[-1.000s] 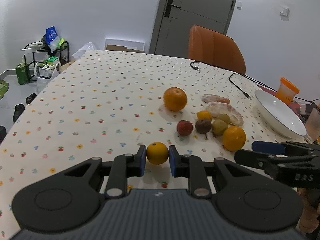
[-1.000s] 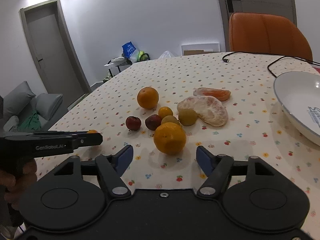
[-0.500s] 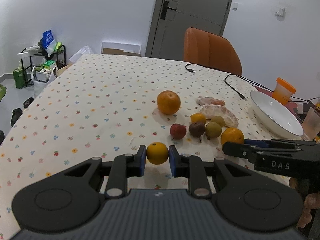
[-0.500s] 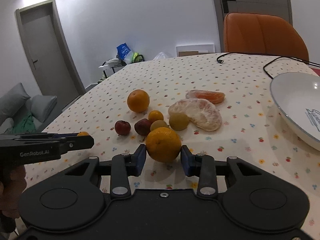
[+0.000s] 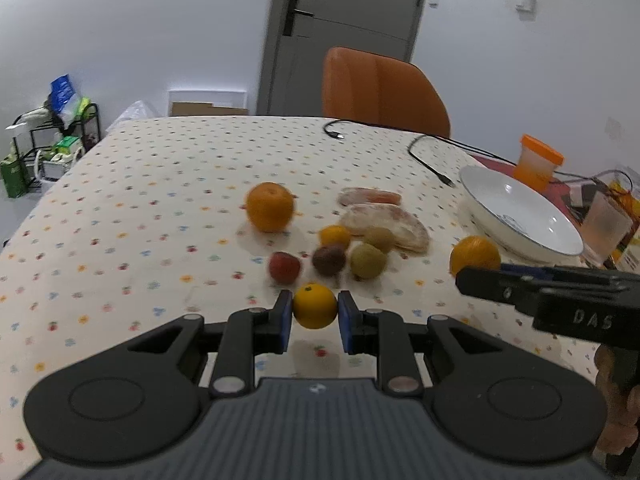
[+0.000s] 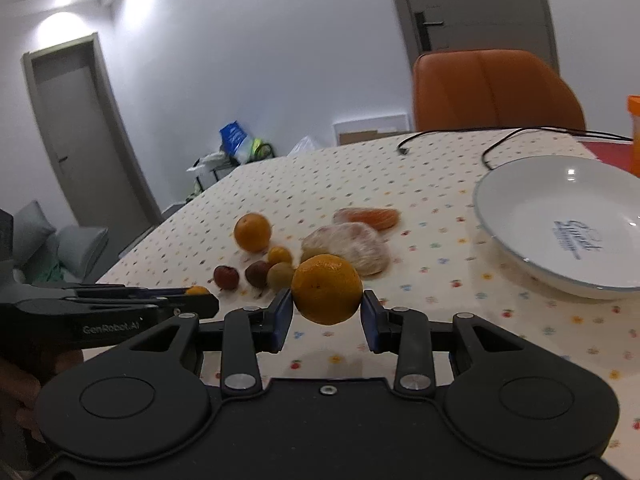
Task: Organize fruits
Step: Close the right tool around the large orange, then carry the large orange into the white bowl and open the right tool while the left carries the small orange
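Left gripper [image 5: 315, 312] jaws clamped on small yellow-orange citrus [image 5: 315, 305], right gripper [image 6: 327, 310] jaws clamped on larger orange [image 6: 327, 289], both lifted clear of floral surface [image 5: 160, 184], likely bound for white shallow bowl [image 6: 520, 256].

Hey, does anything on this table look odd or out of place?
Yes: two peeled citrus pieces lie bare on the tablecloth beside the whole fruit, while the white plate sits empty. Two black cables also trail across the table's far side.
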A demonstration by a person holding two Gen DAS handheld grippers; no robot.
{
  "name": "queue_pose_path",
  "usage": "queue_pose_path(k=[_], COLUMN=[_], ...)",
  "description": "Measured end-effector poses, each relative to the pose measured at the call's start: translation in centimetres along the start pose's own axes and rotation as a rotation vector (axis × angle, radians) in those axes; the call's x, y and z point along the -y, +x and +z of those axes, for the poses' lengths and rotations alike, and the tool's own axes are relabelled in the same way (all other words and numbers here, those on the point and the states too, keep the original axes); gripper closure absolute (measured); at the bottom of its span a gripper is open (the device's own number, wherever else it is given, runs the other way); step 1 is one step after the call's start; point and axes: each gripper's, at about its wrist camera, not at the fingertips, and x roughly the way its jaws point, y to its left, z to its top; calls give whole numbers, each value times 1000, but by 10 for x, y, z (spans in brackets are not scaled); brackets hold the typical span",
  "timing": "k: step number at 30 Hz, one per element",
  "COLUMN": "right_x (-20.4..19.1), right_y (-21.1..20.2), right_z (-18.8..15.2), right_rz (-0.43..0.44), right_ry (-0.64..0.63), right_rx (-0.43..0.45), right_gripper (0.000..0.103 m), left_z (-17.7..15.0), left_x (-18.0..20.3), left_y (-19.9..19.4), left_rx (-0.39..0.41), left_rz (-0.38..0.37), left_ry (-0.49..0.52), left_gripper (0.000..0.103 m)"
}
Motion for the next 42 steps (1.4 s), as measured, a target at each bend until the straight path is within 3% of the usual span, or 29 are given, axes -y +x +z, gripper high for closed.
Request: queue_pose_path(k=[24,42], right_x=[54,108], right_y=[-51,-71], right_z=[-5,3], right_rz=[-83,-231], right_ry=[76,127], right_rx=[113,189], right_gripper=[69,69], left_z=[19,41], left_x=[75,127], left_y=[23,45], left_rx=[27,39], left_rz=[-99,-168], left_ry=[103,194], left_gripper=[80,80])
